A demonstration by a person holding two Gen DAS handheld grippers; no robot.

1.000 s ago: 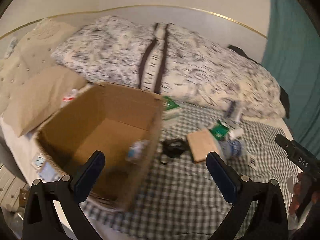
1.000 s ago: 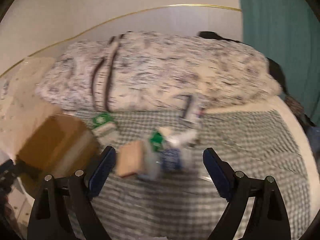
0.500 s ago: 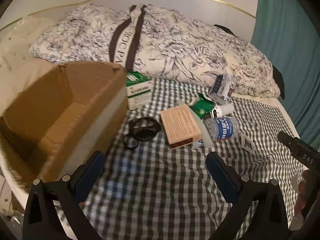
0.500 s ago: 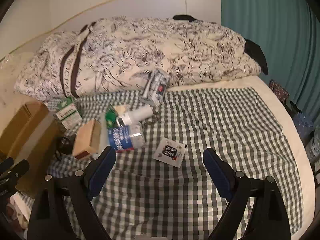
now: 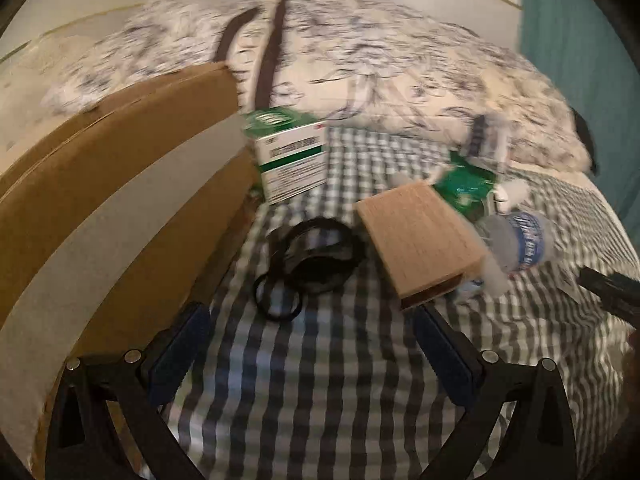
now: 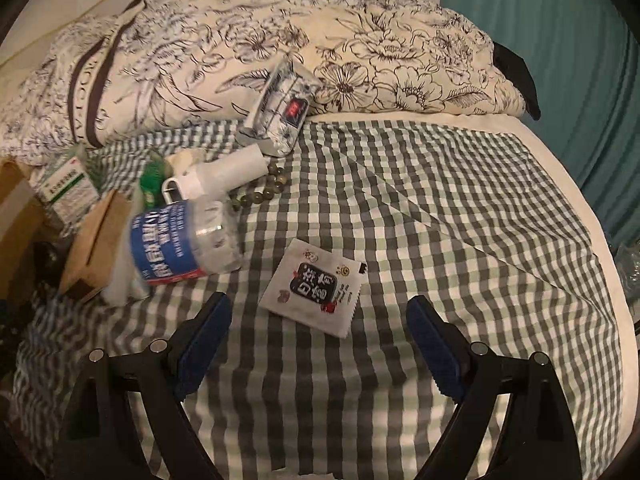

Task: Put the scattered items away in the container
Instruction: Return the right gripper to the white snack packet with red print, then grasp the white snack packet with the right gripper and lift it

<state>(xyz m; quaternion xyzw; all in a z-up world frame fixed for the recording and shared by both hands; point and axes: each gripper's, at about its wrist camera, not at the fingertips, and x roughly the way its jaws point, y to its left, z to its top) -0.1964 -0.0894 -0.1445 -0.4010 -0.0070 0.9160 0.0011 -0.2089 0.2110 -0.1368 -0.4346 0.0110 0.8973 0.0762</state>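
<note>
We see the box (image 5: pixel 120 216), brown cardboard w/ pale tape strip, at left on the checked sheet (image 6: pixel 400 208), floral duvet (image 6: pixel 360 40) behind. Sachet (image 6: pixel 316 286) lies just ahead of our right claw (image 6: pixel 320 336); bottle (image 6: pixel 180 240), wood block (image 5: pixel 416 240), black bands (image 5: pixel 308 264) nearby. Left claw (image 5: pixel 312 354) & right both spread wide, holding nothing.

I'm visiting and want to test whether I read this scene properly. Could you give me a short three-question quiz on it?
1. True or false: the right gripper is holding the white sachet.
2. What lies straight ahead of the left gripper? A) black bands B) a spoon C) a shoe
3. Fill in: the cardboard box stands to the ___ of the green-and-white carton in the left wrist view.

Key: 1 false, both sets of jaws are open and empty; 2 A; 3 left.
</note>
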